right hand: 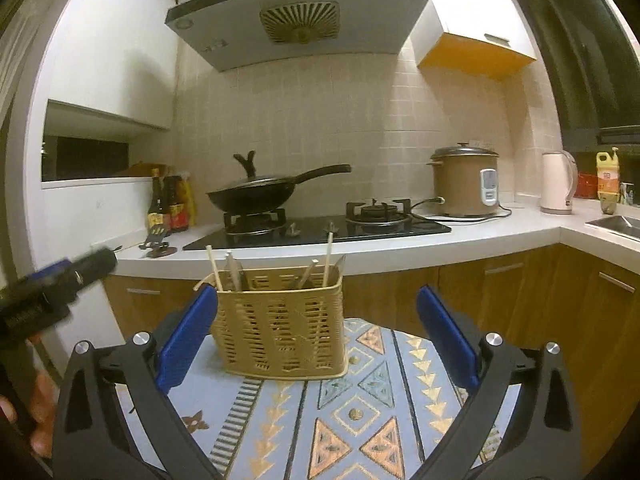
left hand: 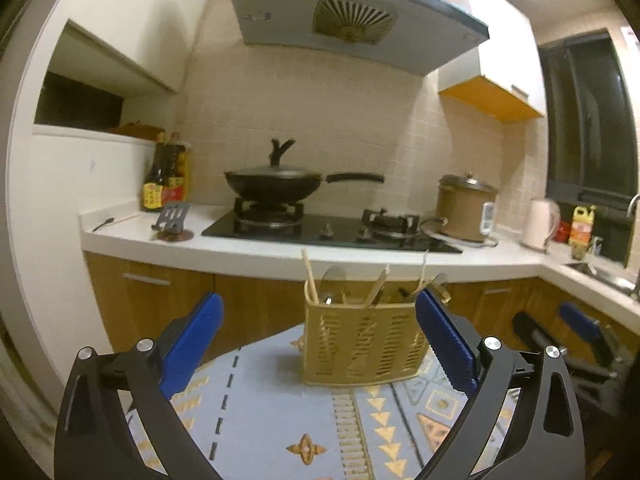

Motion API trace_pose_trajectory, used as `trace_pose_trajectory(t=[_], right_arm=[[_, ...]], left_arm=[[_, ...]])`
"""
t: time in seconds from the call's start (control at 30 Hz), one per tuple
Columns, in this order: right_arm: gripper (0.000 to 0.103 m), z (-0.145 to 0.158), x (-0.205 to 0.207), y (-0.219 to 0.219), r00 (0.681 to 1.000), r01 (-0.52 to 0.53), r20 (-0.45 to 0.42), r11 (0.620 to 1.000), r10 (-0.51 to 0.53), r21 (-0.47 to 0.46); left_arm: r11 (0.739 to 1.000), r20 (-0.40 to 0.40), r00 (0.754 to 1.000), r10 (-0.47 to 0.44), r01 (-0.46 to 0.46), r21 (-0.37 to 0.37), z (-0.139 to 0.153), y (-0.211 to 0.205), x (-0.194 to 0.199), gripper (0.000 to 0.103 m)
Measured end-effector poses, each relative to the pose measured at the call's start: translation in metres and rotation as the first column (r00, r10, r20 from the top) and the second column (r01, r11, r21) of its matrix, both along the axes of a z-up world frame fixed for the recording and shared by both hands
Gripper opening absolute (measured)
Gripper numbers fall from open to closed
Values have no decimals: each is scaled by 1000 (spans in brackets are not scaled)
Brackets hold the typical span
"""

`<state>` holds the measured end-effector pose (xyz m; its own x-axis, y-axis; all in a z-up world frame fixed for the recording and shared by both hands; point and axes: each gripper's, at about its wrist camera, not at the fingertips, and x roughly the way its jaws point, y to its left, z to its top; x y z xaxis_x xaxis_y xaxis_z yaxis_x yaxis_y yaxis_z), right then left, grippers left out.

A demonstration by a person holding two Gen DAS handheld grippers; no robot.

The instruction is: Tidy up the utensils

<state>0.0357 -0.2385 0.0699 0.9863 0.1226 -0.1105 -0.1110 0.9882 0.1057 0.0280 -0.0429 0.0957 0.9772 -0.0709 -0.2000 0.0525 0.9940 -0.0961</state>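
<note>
- Left wrist view: left gripper (left hand: 320, 316) spread wide, empty.
- Right gripper (right hand: 318, 312) likewise wide, empty.
- Tan slotted plastic basket (left hand: 362, 344) with chopsticks (right hand: 214, 266) stood on patterned cloth (right hand: 360, 412).
- Probably near the end; next, checking utensils.

Tan slotted plastic utensil basket (right hand: 280, 320): uniform tan, rows of slanted slots.
Patterned tablecloth (right hand: 360, 412): pale blue ground, gold and orange triangles, striped bands, dashed black line.
Gripper pads (left hand: 192, 344): ribbed blue on black frames.
Black lidded wok (left hand: 276, 184): black throughout.
Brown rice cooker (right hand: 464, 184): brown body, white panel.
Tiled wall (left hand: 320, 112): beige grid.
Cabinet fronts (right hand: 520, 292): orange-brown woodgrain.
</note>
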Motion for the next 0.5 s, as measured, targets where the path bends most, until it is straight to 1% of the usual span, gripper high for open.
trace_pose_trajectory(t=[0.07, 0.13, 0.3, 0.43, 0.5], right_arm=[[95, -6, 4, -1, 1000, 11, -5, 1000, -11, 1], [95, -12, 6, -3, 999, 30, -12, 1000, -31, -5], [95, -23, 9, -3, 997, 73, -15, 996, -74, -52], [95, -25, 9, -4, 997, 76, -19, 995, -77, -60], [95, -26, 11, -4, 998, 61, -31, 997, -63, -52]], left_arm=[[999, -19, 1000, 21, -21, 30, -13, -5, 10, 94], [999, -26, 999, 36, -35, 39, -21, -8, 17, 94], [998, -21, 998, 59, -59, 0, -36, -10, 29, 94], [997, -5, 998, 69, -69, 24, -41, -15, 30, 94], [997, 5, 997, 73, -73, 32, -44, -17, 28, 94]])
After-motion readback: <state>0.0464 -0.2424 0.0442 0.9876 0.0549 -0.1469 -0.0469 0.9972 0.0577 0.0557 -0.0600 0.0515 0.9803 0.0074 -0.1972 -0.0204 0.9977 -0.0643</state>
